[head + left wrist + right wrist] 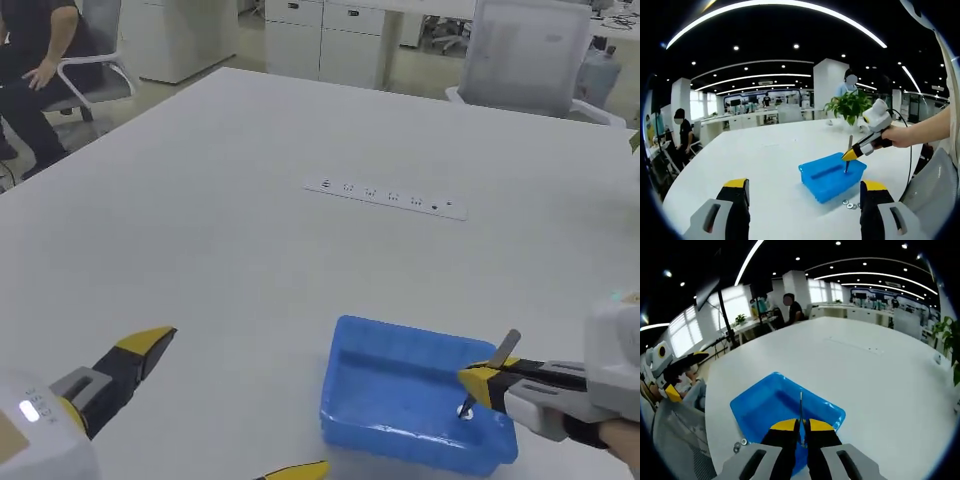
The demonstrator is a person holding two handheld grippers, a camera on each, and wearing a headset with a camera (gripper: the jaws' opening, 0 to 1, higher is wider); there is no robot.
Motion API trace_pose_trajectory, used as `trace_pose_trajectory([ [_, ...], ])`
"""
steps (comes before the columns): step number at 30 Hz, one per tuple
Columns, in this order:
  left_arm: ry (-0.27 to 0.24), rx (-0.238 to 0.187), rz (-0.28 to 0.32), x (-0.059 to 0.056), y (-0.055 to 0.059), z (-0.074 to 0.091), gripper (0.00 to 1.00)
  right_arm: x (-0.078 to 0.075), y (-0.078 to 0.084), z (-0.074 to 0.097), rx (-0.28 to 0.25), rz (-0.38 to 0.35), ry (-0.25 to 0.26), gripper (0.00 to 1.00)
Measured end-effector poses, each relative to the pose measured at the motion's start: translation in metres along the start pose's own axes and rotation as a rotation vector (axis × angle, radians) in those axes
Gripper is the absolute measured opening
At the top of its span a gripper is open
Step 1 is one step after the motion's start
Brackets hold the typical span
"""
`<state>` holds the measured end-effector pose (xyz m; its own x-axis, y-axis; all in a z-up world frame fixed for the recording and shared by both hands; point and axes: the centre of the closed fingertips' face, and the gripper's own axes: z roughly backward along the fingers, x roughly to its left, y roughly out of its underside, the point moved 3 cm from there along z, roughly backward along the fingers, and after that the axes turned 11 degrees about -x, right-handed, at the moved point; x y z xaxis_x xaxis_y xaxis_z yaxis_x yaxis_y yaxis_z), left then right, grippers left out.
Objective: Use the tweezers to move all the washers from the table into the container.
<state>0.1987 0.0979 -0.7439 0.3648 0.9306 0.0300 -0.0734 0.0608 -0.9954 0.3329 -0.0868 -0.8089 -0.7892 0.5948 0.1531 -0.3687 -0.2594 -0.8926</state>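
While the right gripper (477,381), clamped on the tweezers (505,350), points them tip-down into the blue container (400,442), washers (852,204) lie on the table (250,250) just beside its wall, nearer the wide-open left gripper (804,185).

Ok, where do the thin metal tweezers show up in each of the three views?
Head view: thin metal tweezers at lower right, clamped in the right gripper, tip pointing down into the blue plastic container.
Left gripper view: right of centre, nearly upright over the container.
Right gripper view: bottom centre, rising between that gripper's jaws.
Shared landmark: the container beneath the tweezers.
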Motion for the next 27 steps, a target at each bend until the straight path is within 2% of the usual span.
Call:
trace_pose_trajectory([
  [10, 0.007, 0.009, 0.0, -0.002, 0.001, 0.0, 0.91, 0.003, 0.003, -0.002, -0.005, -0.027, -0.015, 0.04],
  [13, 0.008, 0.009, 0.001, -0.003, 0.001, 0.0, 0.91, 0.002, 0.002, 0.0, -0.007, -0.014, -0.008, 0.04],
  [18, 0.01, 0.012, -0.003, -0.004, 0.0, 0.0, 0.9, 0.008, -0.008, 0.008, -0.038, -0.021, -0.012, 0.04],
  [27, 0.013, 0.004, 0.004, -0.005, -0.001, 0.001, 0.89, 0.031, -0.029, 0.027, -0.114, -0.035, -0.035, 0.03],
])
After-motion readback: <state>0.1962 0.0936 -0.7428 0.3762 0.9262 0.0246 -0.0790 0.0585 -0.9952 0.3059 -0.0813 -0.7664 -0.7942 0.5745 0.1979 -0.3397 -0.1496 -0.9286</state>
